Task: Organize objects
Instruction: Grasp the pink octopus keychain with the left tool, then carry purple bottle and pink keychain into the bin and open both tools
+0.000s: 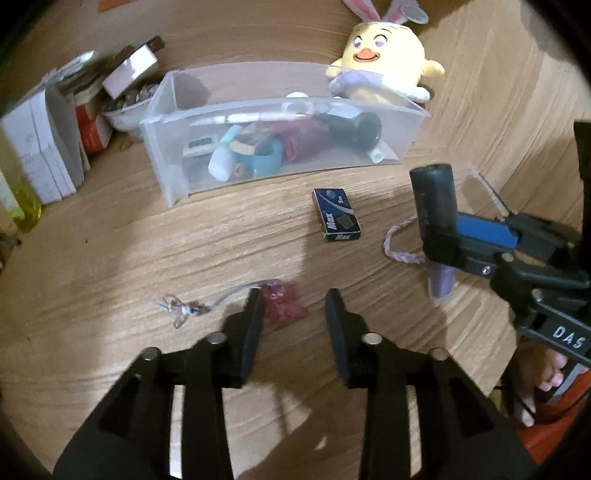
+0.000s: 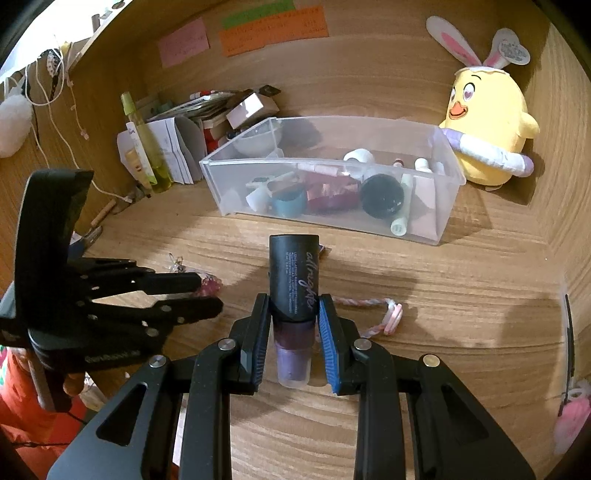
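Script on the bottle clamped in right jaws shows only wrist-on; left jaws empty.

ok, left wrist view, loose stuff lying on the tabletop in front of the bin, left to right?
Clear bead charm on thin cord → translucent red figurine → dark blue Max staples box → pink-white braided cord.

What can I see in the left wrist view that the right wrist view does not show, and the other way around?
Only the left wrist view shows the small Max box on the table. Only the right wrist view shows the sticky notes on the back wall. Both share the clear bin, the yellow plush chick and the right gripper shut on the dark bottle.
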Demonstrator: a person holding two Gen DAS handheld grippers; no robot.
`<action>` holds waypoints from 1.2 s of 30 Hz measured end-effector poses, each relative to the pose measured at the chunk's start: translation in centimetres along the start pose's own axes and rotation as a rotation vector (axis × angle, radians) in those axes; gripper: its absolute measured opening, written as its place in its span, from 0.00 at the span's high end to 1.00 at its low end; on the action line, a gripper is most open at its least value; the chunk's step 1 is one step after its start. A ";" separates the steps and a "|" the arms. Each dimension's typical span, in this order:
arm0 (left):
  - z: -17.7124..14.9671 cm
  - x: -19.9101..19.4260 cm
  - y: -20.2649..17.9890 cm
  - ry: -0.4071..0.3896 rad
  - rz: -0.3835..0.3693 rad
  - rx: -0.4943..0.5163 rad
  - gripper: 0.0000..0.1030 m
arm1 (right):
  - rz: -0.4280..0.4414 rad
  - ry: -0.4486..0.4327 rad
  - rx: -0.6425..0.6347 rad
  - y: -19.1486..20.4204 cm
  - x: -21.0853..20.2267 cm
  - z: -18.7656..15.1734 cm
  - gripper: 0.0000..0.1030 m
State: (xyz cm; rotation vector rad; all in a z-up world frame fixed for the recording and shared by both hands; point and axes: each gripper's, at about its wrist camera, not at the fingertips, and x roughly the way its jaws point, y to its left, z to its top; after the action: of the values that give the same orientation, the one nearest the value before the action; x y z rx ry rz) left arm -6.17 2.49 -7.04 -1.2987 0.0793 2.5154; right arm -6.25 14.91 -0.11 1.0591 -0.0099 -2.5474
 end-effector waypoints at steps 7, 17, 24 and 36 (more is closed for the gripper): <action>0.7 -0.6 1.1 -0.044 -0.005 -0.060 0.77 | 0.005 -0.029 -0.001 -0.4 -0.3 1.1 0.77; 3.7 -5.0 2.0 -0.229 0.032 -0.118 0.77 | -0.025 -0.127 -0.052 -0.8 -1.1 5.4 0.77; 5.9 -7.6 2.2 -0.330 0.047 -0.137 0.77 | -0.040 -0.182 -0.065 -1.6 -1.3 8.4 0.77; 11.1 -9.9 2.1 -0.419 0.094 -0.101 0.77 | -0.113 -0.214 -0.067 -3.9 -0.3 12.0 0.77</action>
State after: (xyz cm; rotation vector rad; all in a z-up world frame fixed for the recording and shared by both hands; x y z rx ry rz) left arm -10.10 0.18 7.26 -0.7900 -0.0829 2.8479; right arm -15.58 16.94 8.06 0.7783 0.0802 -2.7307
